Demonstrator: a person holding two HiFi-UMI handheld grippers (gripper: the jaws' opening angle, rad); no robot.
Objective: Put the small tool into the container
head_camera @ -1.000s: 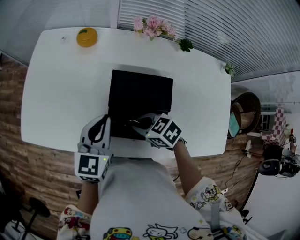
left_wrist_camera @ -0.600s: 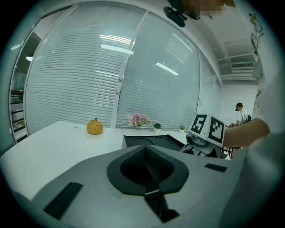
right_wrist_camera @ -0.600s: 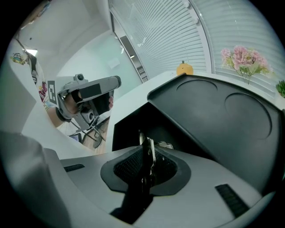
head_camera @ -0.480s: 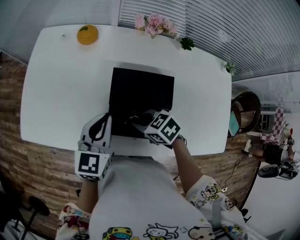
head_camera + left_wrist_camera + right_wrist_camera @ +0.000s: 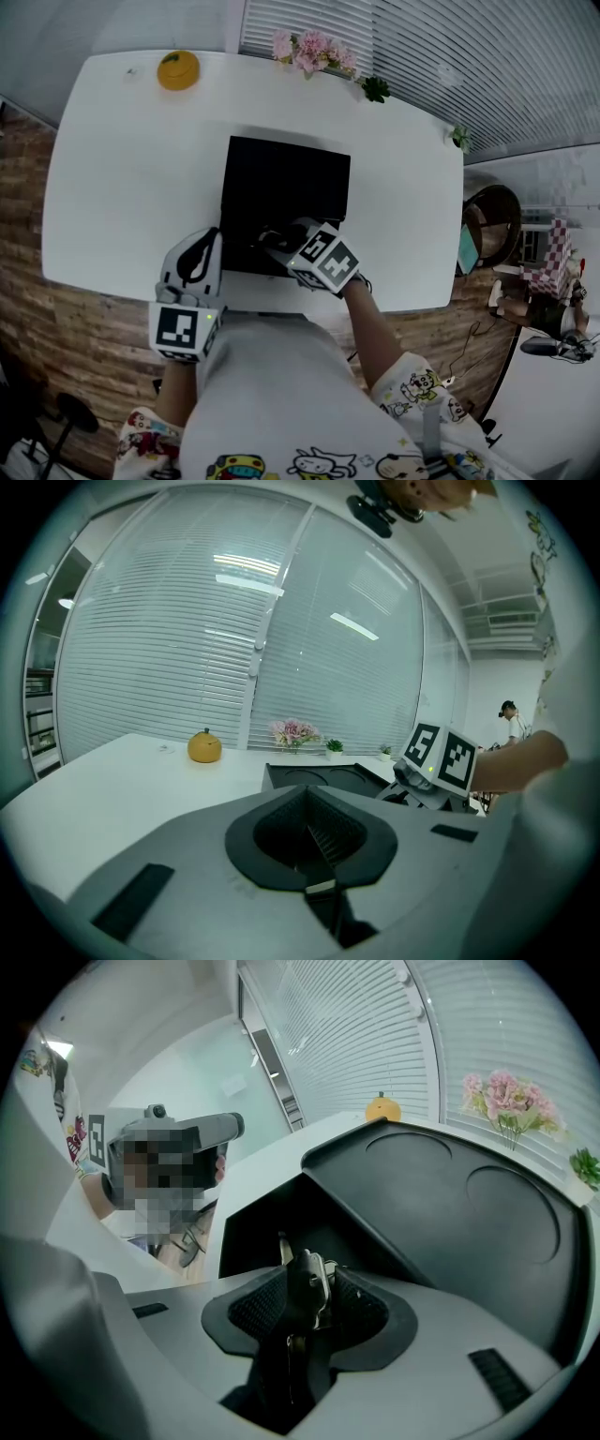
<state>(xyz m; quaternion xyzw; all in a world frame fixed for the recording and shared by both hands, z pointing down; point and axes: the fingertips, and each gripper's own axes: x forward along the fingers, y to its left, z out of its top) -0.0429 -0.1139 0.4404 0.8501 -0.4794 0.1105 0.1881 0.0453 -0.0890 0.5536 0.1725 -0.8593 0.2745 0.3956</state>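
Observation:
A black container (image 5: 286,178) lies on the white table (image 5: 122,187); its lid has two round recesses (image 5: 450,1204). My right gripper (image 5: 274,240) points steeply down into the near compartment. Its jaws have just been opening. The small tool (image 5: 307,1274), dark with a metal part, stands loosely between them in the right gripper view (image 5: 305,1293). My left gripper (image 5: 208,240) rests at the container's near left corner, shut and empty (image 5: 317,855). From there the right gripper's marker cube (image 5: 439,757) shows beside the container (image 5: 319,778).
An orange ornament (image 5: 176,70) sits at the table's far left. Pink flowers (image 5: 309,49) and a small green plant (image 5: 373,89) stand along the far edge by the window blinds. The table's near edge runs just under both grippers.
The right gripper has tipped slightly over the container's near edge, its marker cube shifting a little to the right. The left gripper has stayed put.

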